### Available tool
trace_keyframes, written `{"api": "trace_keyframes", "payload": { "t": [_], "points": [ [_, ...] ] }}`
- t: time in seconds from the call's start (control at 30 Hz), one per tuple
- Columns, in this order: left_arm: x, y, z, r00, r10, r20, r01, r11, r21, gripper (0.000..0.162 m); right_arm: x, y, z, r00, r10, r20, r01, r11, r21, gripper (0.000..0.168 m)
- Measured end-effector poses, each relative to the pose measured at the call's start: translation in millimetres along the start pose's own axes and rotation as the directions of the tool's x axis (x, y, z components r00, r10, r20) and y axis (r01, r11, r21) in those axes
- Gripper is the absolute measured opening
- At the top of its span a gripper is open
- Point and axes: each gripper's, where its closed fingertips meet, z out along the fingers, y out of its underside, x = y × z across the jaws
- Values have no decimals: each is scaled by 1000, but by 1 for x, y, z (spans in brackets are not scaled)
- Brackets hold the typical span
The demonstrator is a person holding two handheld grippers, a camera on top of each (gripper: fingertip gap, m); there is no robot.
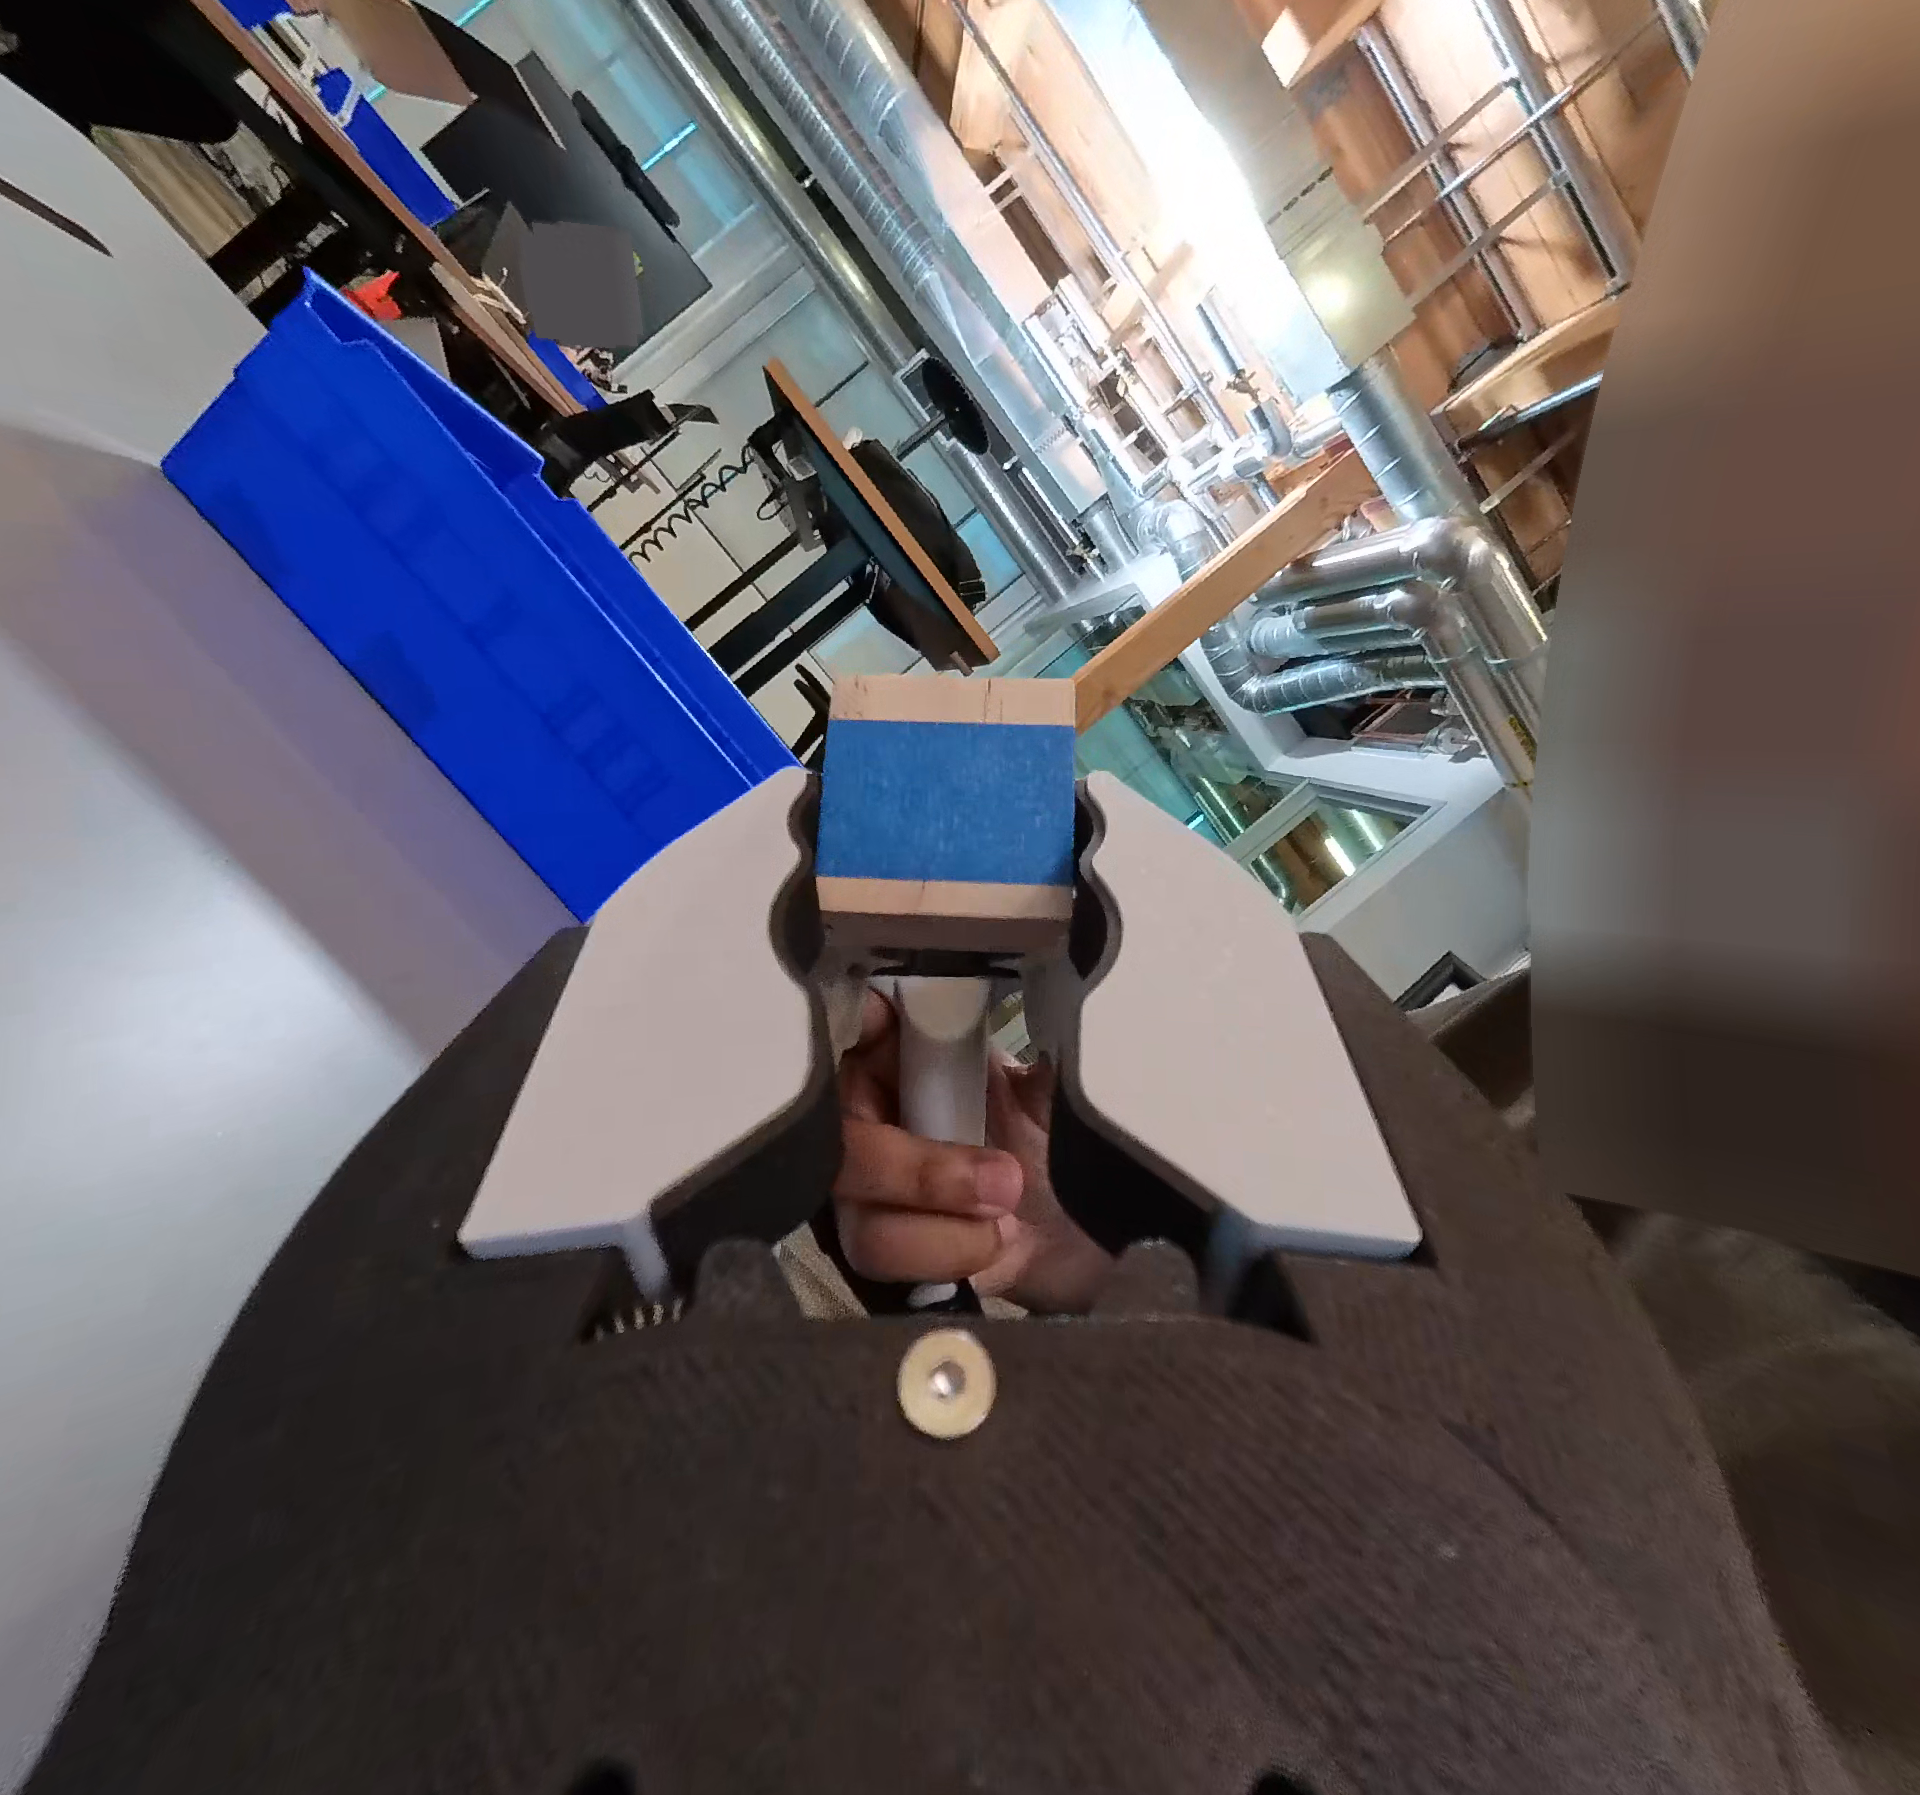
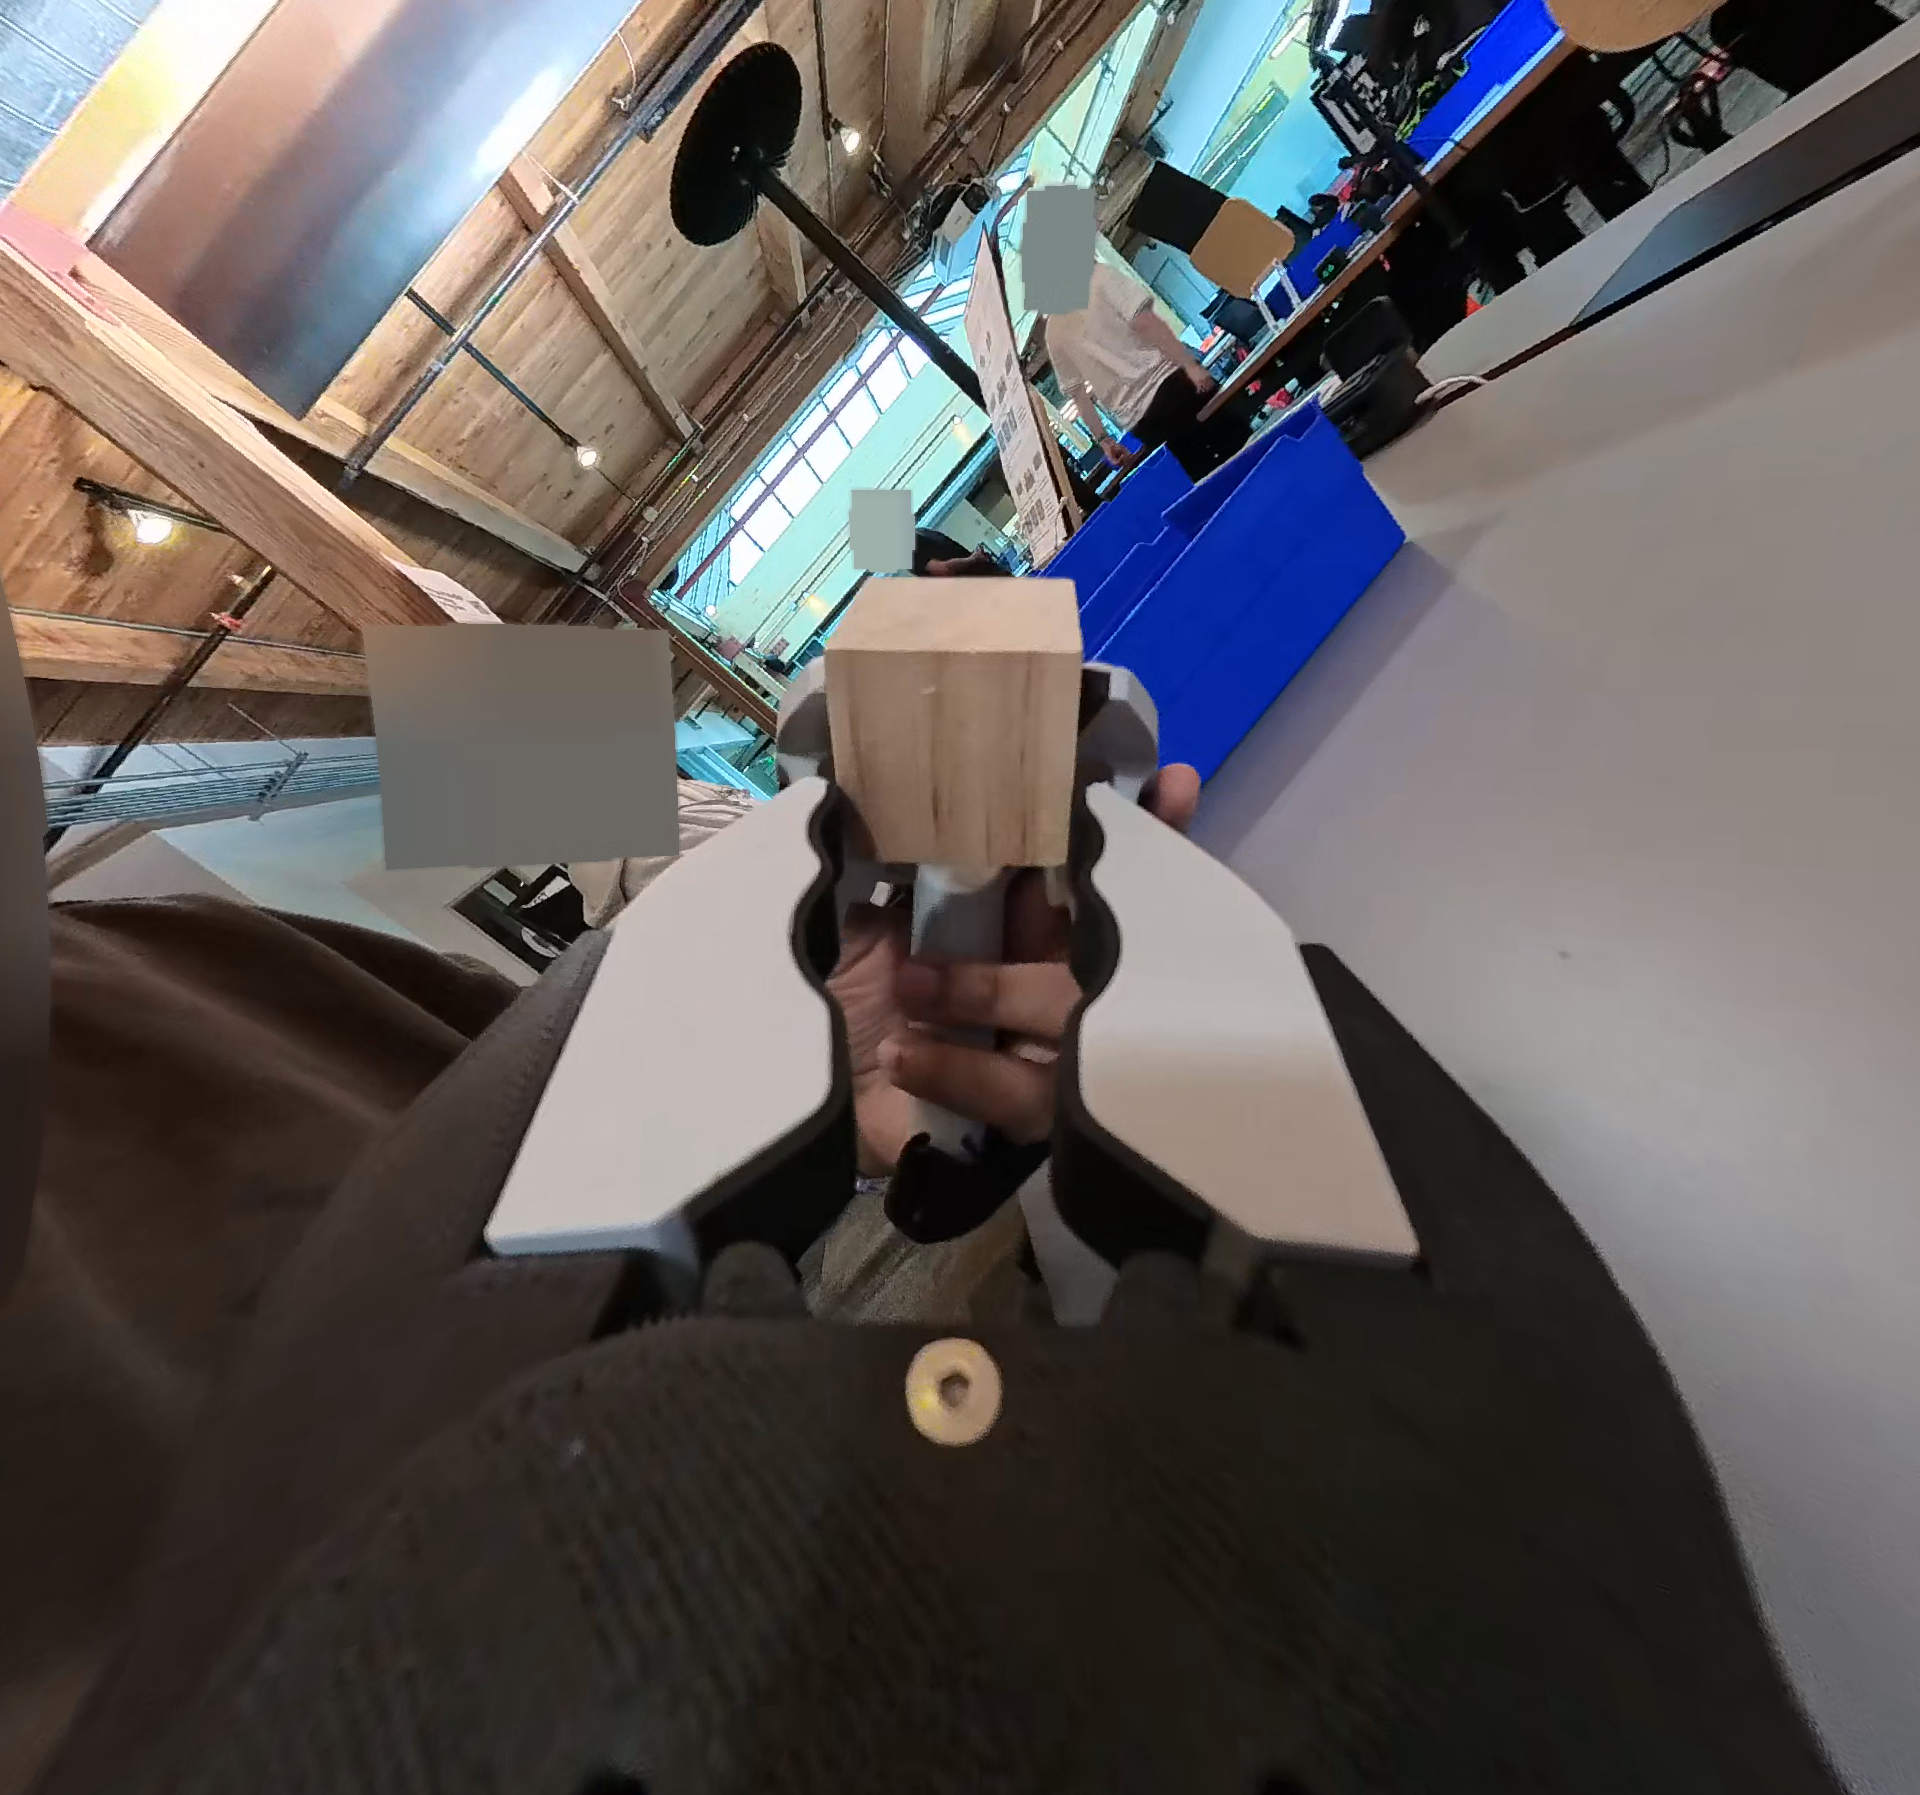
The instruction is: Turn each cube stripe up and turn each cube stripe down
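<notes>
The left gripper (image 1: 945, 815) is clamped on a wooden cube (image 1: 948, 810), whose blue stripe (image 1: 945, 800) faces its camera; the right gripper (image 2: 956, 758) pinches the same cube (image 2: 956, 737) from the opposite side, seeing only bare wood; the cube is held aloft between both, above the white counter (image 2: 1610, 862); a blue bin (image 1: 447, 582) stands behind.

Timber ceiling beams (image 2: 208, 457), silver ducts (image 1: 831, 187), blue bins (image 1: 468, 582), white table (image 2: 1610, 810)

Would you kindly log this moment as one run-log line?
left claw: shut on cube, stripe faces its camera | right claw: shut on same cube, bare face | cube off table
</notes>
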Motion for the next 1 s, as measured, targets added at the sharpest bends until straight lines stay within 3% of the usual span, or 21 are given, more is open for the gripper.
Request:
{"api": "trace_keyframes", "payload": {
  "t": [0.27,0.4,0.53,0.63,0.7,0.77,0.83,0.87,0.9,1.0],
  "points": [
    [-6,5,-4,1000,-8,4,8,1000,-21,47,3,-20,-15,997,-73,-22,74,997,36,42],
    [-12,4,-9,1000,-16,10,16,999,-36,50,22,-42,-36,968,-178,-176,184,983,13,42],
    [-19,21,-7,999,-37,8,38,993,-113,51,31,-95,-70,895,-291,-338,327,943,53,42],
    [-18,34,-4,999,-32,0,31,984,-176,51,33,-143,-107,759,-409,-507,485,874,21,42],
    [-18,40,-3,1000,-3,6,4,978,-207,51,46,-170,-137,616,-463,-637,539,837,-87,42],
    [-18,45,-2,1000,16,8,-13,973,-230,51,74,-194,-178,398,-505,-766,546,801,-245,42],
    [-17,50,0,1000,17,7,-15,968,-249,50,113,-208,-226,172,-515,-840,444,802,-400,42],
    [-17,52,1,1000,13,5,-11,967,-256,51,132,-208,-246,101,-519,-849,365,813,-454,42],
    [-16,54,1,1000,7,2,-6,965,-261,50,150,-204,-262,67,-525,-848,273,827,-491,42],
    [-13,58,3,1000,-4,-2,3,961,-275,50,193,-190,-282,84,-492,-867,87,870,-485,42]
  ]
}}
